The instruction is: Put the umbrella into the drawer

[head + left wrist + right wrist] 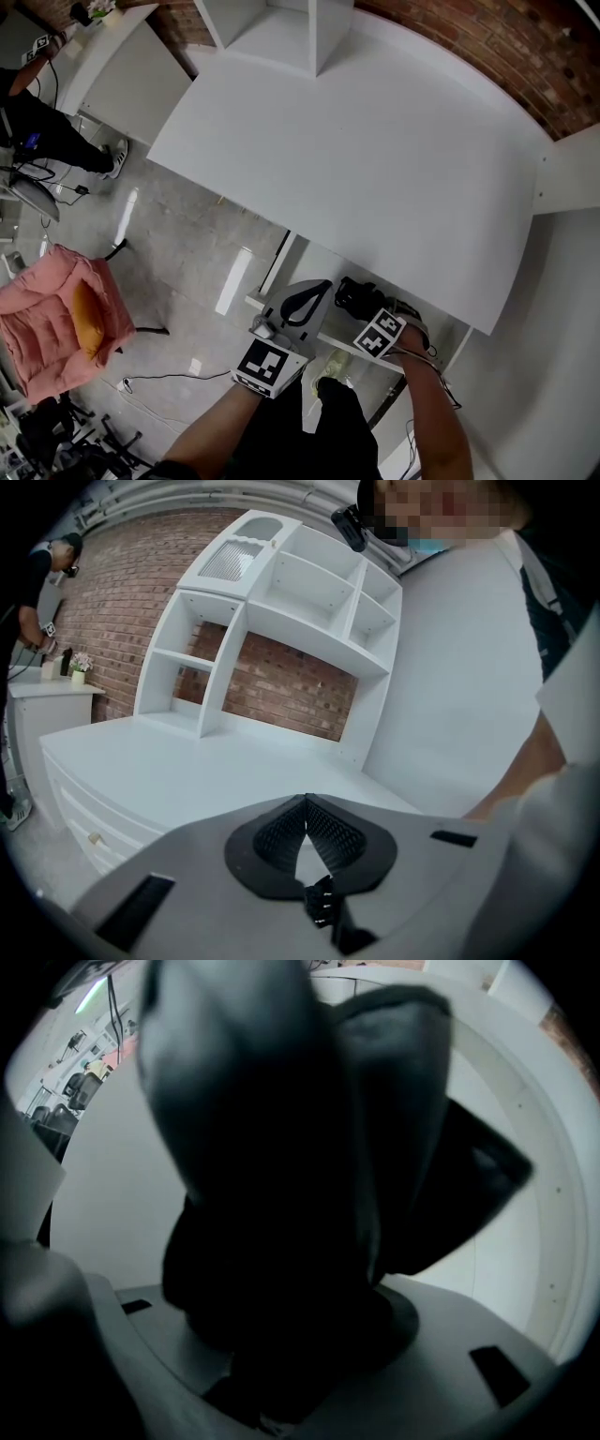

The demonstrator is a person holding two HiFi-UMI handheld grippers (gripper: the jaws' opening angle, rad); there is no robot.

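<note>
A black folded umbrella (356,296) stands down in the open white drawer (328,330) under the desk's front edge. My right gripper (364,307) points straight down at it. In the right gripper view the umbrella (281,1166) fills the gap between the jaws, with the drawer's white inside (511,1269) behind it; the pads are hidden. My left gripper (324,285) hovers at the drawer's left end, beside the umbrella. Its jaws meet at the tips (307,802) with nothing between them, above the white desk top (187,771).
The white desk (375,159) overhangs the drawer's back. A white shelf unit (281,28) stands on the desk at the brick wall. On the floor to the left are a pink armchair (52,319), cables (159,380) and a person's legs (66,141).
</note>
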